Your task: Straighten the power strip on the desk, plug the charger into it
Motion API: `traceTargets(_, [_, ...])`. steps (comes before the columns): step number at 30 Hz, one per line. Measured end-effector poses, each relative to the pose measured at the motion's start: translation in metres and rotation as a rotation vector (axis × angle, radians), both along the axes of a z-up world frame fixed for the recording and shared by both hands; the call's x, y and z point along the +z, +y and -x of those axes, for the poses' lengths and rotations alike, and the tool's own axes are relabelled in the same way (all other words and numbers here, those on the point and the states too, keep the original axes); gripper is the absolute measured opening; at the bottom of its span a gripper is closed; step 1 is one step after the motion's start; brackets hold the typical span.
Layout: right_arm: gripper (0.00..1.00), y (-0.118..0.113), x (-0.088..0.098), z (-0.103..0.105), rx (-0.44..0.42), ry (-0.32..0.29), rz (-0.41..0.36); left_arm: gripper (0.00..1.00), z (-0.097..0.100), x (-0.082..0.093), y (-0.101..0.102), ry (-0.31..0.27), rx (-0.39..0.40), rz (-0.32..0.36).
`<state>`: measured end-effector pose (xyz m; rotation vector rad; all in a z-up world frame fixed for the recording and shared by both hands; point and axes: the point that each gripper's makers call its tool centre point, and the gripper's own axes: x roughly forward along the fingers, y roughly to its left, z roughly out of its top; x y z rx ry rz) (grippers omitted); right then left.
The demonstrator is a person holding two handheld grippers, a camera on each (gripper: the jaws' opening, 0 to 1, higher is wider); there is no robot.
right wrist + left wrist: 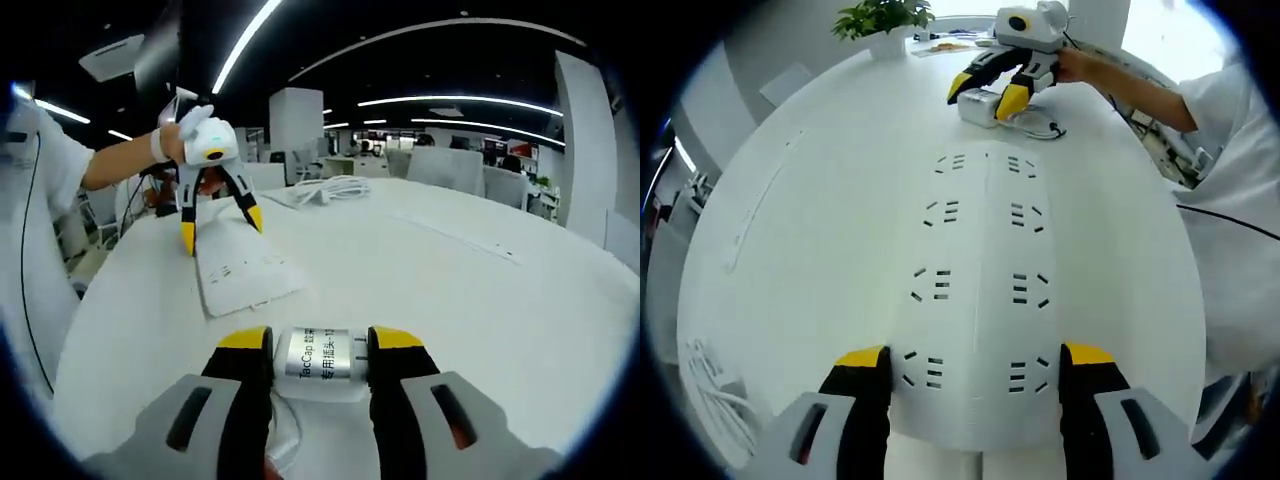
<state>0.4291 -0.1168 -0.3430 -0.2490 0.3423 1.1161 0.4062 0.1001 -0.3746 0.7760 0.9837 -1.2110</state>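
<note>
Left gripper [975, 375] straddles the near end of the power strip [980, 290], jaws spread wide at either edge, contact unclear. Strip lies flat on the white desk [820, 200], running toward 12 o'clock. Right gripper [318, 350] is clamped on the charger [320, 353], resting on the desk at 12 o'clock beyond the strip.

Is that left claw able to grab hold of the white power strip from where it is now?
Probably yes: the left gripper is open, its jaws standing either side of the power strip's near end, with nothing between them.
</note>
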Motion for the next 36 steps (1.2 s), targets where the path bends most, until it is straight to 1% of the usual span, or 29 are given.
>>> traceTargets(2, [0.37, -0.001, -0.001, 0.009, 0.073, 0.014, 0.013, 0.69, -0.001, 0.0, 0.0, 0.0, 0.001, 0.0])
traceTargets(5, [0.37, -0.001, 0.0, 0.021, 0.184, -0.008, 0.033, 0.69, -0.002, 0.0, 0.0, 0.0, 0.004, 0.001])
traceTargets(6, [0.37, -0.003, -0.001, 0.024, 0.204, 0.004, 0.035, 0.69, -0.002, 0.0, 0.0, -0.001, 0.005, 0.002])
traceTargets(7, [0.37, -0.007, -0.002, 0.023, 0.211, 0.012, 0.035, 0.69, -0.002, 0.0, 0.0, -0.001, 0.006, 0.002])
traceTargets(10, [0.37, -0.008, -0.002, 0.027, 0.24, 0.007, 0.043, 0.69, -0.004, -0.001, 0.002, -0.001, 0.006, 0.002])
traceTargets(14, [0.37, -0.006, -0.002, 0.031, 0.242, -0.001, 0.059, 0.69, -0.009, -0.002, 0.004, 0.0, 0.007, 0.001])
traceTargets(16, [0.38, -0.006, 0.0, 0.03, 0.207, 0.0, 0.065, 0.69, -0.007, -0.001, 0.003, -0.001, 0.007, -0.001])
traceTargets(17, [0.44, -0.007, 0.003, 0.028, 0.184, 0.002, 0.057, 0.69, -0.006, -0.001, 0.002, 0.0, 0.007, -0.001])
traceTargets(18, [0.5, -0.008, 0.015, 0.025, 0.111, 0.014, 0.03, 0.69, -0.008, -0.002, 0.003, 0.0, 0.007, -0.001])
traceTargets(19, [0.54, -0.008, 0.023, 0.023, 0.068, 0.021, 0.007, 0.69, -0.008, -0.002, 0.003, 0.0, 0.007, -0.001])
traceTargets(20, [0.54, -0.009, 0.034, 0.02, 0.003, 0.027, -0.034, 0.69, -0.006, -0.001, 0.002, -0.001, 0.007, 0.0])
traceTargets(21, [0.54, -0.013, 0.042, 0.017, -0.064, 0.036, -0.047, 0.69, -0.005, -0.001, 0.002, -0.002, 0.008, 0.003])
traceTargets(22, [0.56, -0.018, 0.047, 0.016, -0.138, 0.041, -0.044, 0.69, -0.005, -0.001, 0.001, -0.002, 0.008, 0.005])
traceTargets(23, [0.59, -0.023, 0.05, 0.014, -0.208, 0.011, -0.018, 0.69, -0.005, -0.001, 0.001, -0.003, 0.008, 0.007])
traceTargets(24, [0.6, -0.033, 0.055, 0.01, -0.333, -0.049, 0.025, 0.69, -0.005, -0.001, 0.001, -0.003, 0.009, 0.011])
traceTargets(25, [0.62, -0.037, 0.058, 0.011, -0.407, -0.092, 0.04, 0.69, -0.005, -0.001, 0.001, -0.004, 0.009, 0.013])
traceTargets(26, [0.65, -0.038, 0.058, 0.013, -0.456, -0.099, 0.035, 0.69, -0.005, -0.001, 0.001, -0.004, 0.009, 0.014])
traceTargets(27, [0.66, -0.039, 0.056, 0.017, -0.554, -0.105, 0.03, 0.69, -0.005, -0.001, 0.001, -0.005, 0.01, 0.015])
traceTargets(28, [0.66, -0.041, 0.052, 0.02, -0.614, -0.118, 0.047, 0.69, -0.005, -0.001, 0.0, -0.006, 0.01, 0.016])
traceTargets(29, [0.65, -0.043, 0.049, 0.022, -0.695, -0.113, 0.029, 0.69, -0.005, -0.001, 0.0, -0.007, 0.011, 0.018])
traceTargets(30, [0.64, -0.042, 0.046, 0.025, -0.749, -0.104, 0.003, 0.69, -0.005, 0.0, 0.0, -0.007, 0.011, 0.021])
traceTargets(31, [0.63, -0.042, 0.044, 0.027, -0.784, -0.095, -0.015, 0.69, -0.005, 0.0, 0.0, -0.009, 0.011, 0.026])
traceTargets(32, [0.63, -0.042, 0.04, 0.028, -0.844, -0.071, -0.049, 0.69, -0.005, 0.0, 0.0, -0.01, 0.011, 0.03])
traceTargets(33, [0.63, -0.044, 0.035, 0.03, -0.923, -0.051, -0.086, 0.69, -0.004, 0.0, 0.0, -0.01, 0.013, 0.035])
traceTargets(35, [0.62, -0.047, 0.029, 0.031, -1.024, -0.051, -0.13, 0.69, -0.004, 0.001, -0.001, -0.013, 0.014, 0.039])
traceTargets(36, [0.63, -0.049, 0.029, 0.028, -1.062, -0.067, -0.165, 0.69, -0.003, 0.001, -0.001, -0.014, 0.016, 0.041])
